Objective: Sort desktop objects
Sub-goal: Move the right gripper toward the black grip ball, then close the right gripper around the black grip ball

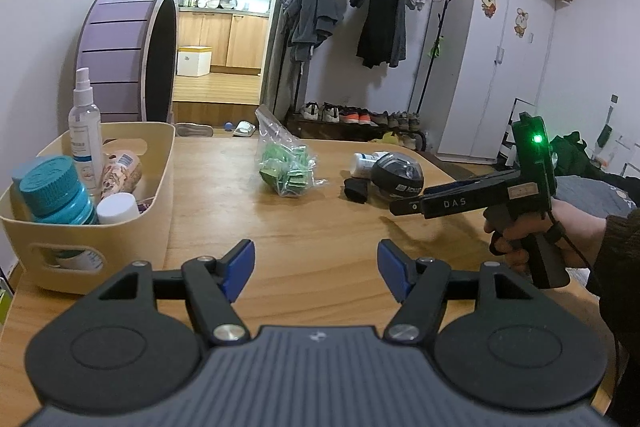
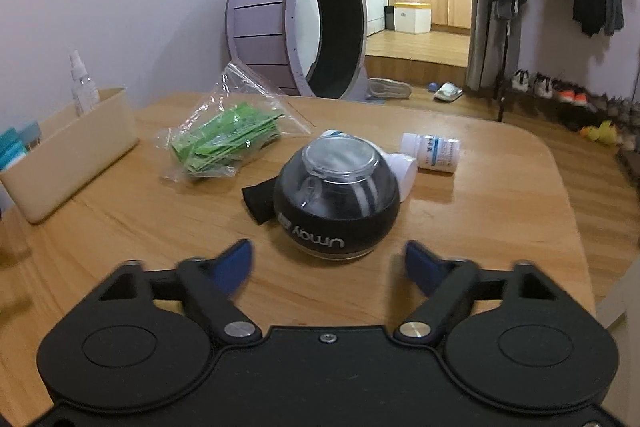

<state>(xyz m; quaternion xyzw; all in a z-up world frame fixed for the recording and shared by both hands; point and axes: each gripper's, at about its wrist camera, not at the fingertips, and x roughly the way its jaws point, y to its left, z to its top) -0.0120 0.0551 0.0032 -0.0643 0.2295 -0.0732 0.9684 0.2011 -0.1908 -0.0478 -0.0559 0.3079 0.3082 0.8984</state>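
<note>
While "Umay" reads upside down on the black ball (image 2: 337,198) on the worktop (image 2: 500,211), both the right gripper (image 2: 328,263) and left gripper (image 1: 316,269) hold their fingers wide apart, empty, touching nothing.

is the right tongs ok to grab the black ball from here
Probably yes: the right tongs are open, the ball sits just ahead between the tips, bare table between.
</note>
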